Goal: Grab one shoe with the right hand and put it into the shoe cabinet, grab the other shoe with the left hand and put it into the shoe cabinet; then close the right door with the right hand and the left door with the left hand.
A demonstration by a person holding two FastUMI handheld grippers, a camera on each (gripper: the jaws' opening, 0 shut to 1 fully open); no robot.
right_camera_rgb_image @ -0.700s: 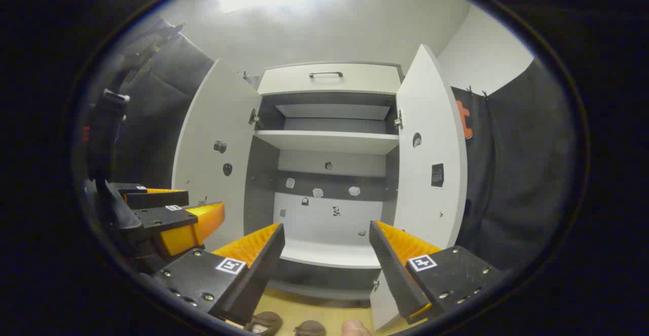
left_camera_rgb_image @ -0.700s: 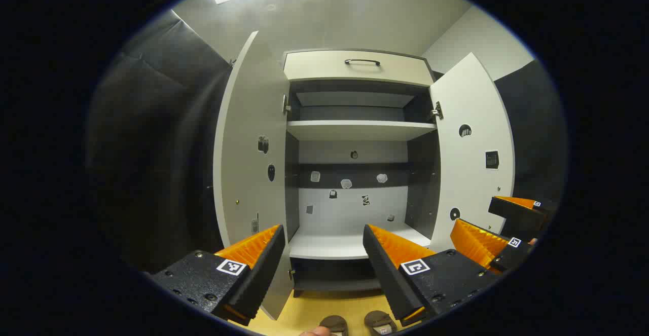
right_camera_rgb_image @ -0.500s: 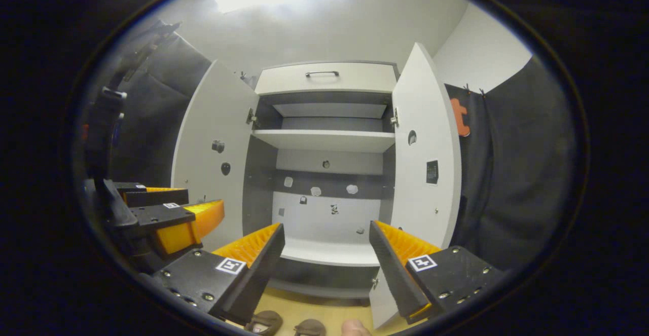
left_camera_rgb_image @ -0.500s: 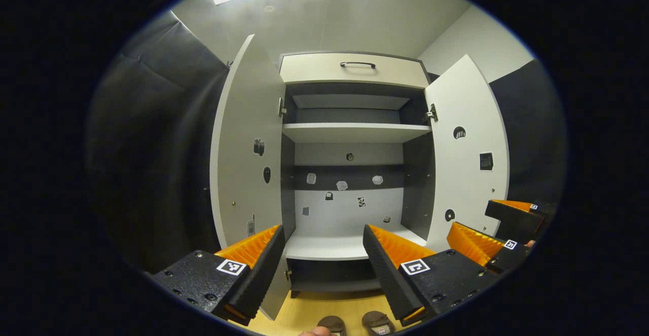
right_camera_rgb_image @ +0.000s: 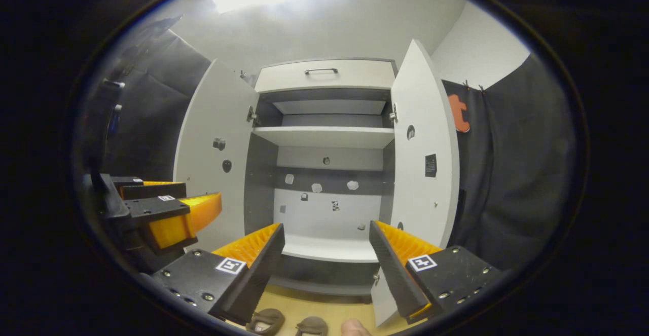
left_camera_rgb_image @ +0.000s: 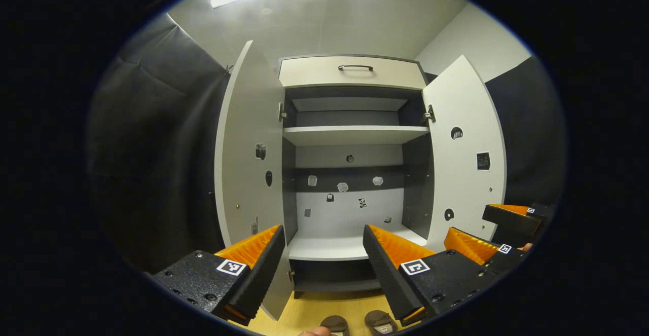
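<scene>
1. Left gripper view: my left gripper (left_camera_rgb_image: 319, 255) has drifted slightly; jaws apart, empty. Both shoes (left_camera_rgb_image: 357, 323) sit on the floor (left_camera_rgb_image: 309, 310) before the open shoe cabinet (left_camera_rgb_image: 352, 174).
2. Right gripper view: right gripper (right_camera_rgb_image: 324, 255) barely shifted, jaws apart. Nothing grabbed yet.

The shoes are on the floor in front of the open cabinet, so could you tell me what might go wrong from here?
1. The shoes lie close together by the person's toes; the open right gripper might nudge the second one while grabbing the first.
2. The right door and left door flank the lower shelf; a carried shoe could clip a door edge.
3. The left gripper hovers close beside the right one; they may collide.
</scene>
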